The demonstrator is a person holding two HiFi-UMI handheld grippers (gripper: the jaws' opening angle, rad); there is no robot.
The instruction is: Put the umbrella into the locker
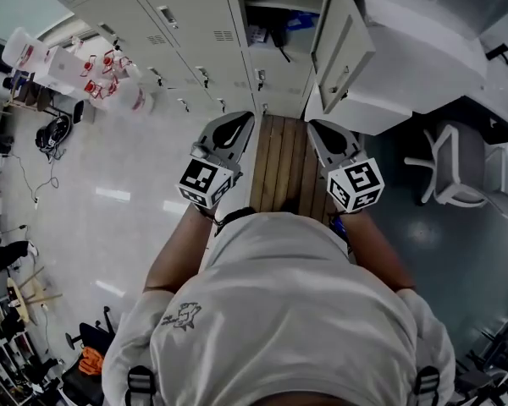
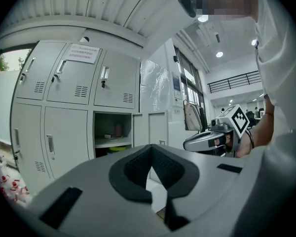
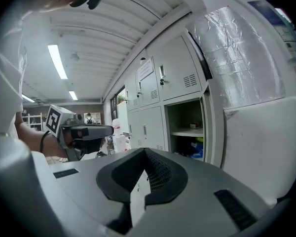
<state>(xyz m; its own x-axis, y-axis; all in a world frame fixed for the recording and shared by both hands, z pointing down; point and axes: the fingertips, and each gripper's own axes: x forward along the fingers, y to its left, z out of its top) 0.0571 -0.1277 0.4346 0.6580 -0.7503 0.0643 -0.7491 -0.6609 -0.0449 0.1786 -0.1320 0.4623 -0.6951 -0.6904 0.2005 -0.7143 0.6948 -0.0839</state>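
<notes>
Your left tool: clenched, empty, left of centre.
Your right tool: clenched, empty, right of centre.
Locker: top centre, door open. Small dark and blue items lie inside; you cannot tell whether one is the umbrella.
Wooden slats: between your tools.

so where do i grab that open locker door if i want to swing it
Probably the free vertical edge of the door, away from the hinge, coming in from the front with the right claw. It is a thin flat panel swung out right of the locker, so the edge should fit between opened jaws; that claw is shut.
</notes>
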